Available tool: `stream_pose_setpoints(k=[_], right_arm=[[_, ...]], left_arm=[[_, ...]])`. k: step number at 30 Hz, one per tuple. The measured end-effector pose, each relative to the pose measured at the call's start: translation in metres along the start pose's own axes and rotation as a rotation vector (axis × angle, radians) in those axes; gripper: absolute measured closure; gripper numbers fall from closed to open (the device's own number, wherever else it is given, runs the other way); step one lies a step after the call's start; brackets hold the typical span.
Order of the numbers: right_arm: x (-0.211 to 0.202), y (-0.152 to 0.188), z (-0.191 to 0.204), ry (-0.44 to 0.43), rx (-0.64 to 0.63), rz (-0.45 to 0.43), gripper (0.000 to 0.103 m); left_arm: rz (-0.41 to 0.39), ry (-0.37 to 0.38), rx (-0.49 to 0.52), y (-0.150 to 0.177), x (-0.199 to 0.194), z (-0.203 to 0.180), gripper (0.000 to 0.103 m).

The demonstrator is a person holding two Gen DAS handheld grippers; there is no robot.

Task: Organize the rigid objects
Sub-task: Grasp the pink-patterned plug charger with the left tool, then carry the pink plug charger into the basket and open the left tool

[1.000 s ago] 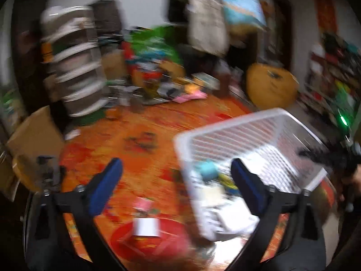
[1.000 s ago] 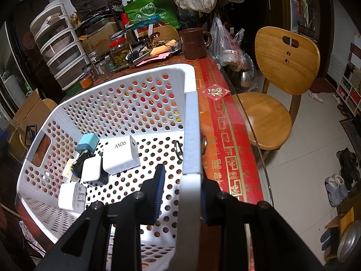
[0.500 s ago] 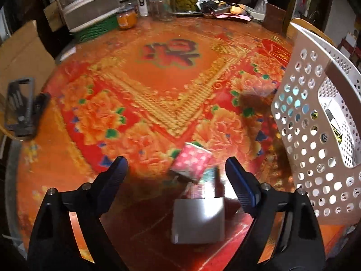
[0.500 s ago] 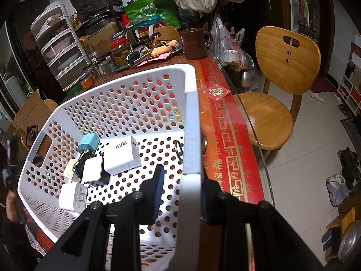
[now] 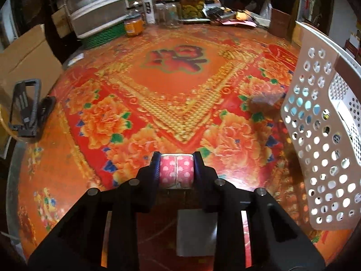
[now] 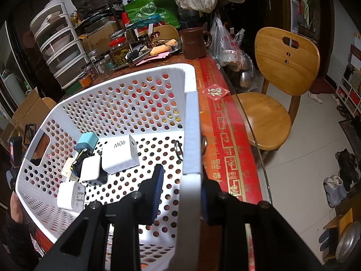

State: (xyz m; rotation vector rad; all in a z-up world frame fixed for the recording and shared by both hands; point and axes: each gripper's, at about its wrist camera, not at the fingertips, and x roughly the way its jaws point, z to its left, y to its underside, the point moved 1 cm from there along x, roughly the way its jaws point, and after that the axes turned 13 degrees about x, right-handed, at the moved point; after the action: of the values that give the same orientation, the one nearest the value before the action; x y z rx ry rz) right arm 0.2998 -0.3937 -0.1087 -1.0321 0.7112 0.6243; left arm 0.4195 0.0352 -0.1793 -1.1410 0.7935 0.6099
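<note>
My left gripper [image 5: 176,169] is shut on a small pink box with white polka dots [image 5: 176,172], low over the red floral tablecloth [image 5: 171,85]. A grey-white flat box [image 5: 195,232] lies on the table below the gripper. The white perforated basket [image 5: 320,149] stands to the right. My right gripper [image 6: 180,189] is shut on the basket's right rim [image 6: 191,135]. Inside the basket lie a white 90W charger [image 6: 120,154], a teal adapter [image 6: 86,141], a white-and-black charger [image 6: 91,169] and a white plug [image 6: 71,197].
Jars [image 5: 191,4], plastic drawers [image 5: 94,6] and clutter line the table's far edge. A black phone stand [image 5: 27,108] sits at the left edge. A wooden chair [image 6: 277,85] stands right of the table. A brown mug [image 6: 194,43] is at the back.
My left gripper swung down to the table, came over the pink polka-dot box and closed on it. My right gripper has kept hold of the basket rim without moving.
</note>
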Motion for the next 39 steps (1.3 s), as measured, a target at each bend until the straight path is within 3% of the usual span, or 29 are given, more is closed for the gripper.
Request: stream_pose_setpoints(k=[10,17,28,39], right_arm=[[0.0,-0.002,-0.001,-0.004,-0.002,0.001,0.075],[0.0,-0.001,-0.001,-0.007,-0.003,0.002,0.075],[-0.001,-0.001,0.0,-0.012,-0.004,0.002,0.075],[-0.001,-0.002,0.002,-0.018,-0.004,0.003,0.074]], left_arm=[[-0.049,-0.194,0.0,-0.004,-0.037,0.022,0.078],[-0.128,-0.242,0.024,-0.018,-0.085,0.011,0.077],[-0.262,-0.243,0.134,-0.059,-0.165,-0.05,0.077],[-0.296,-0.22,0.228,-0.09,-0.184,-0.106,0.077]])
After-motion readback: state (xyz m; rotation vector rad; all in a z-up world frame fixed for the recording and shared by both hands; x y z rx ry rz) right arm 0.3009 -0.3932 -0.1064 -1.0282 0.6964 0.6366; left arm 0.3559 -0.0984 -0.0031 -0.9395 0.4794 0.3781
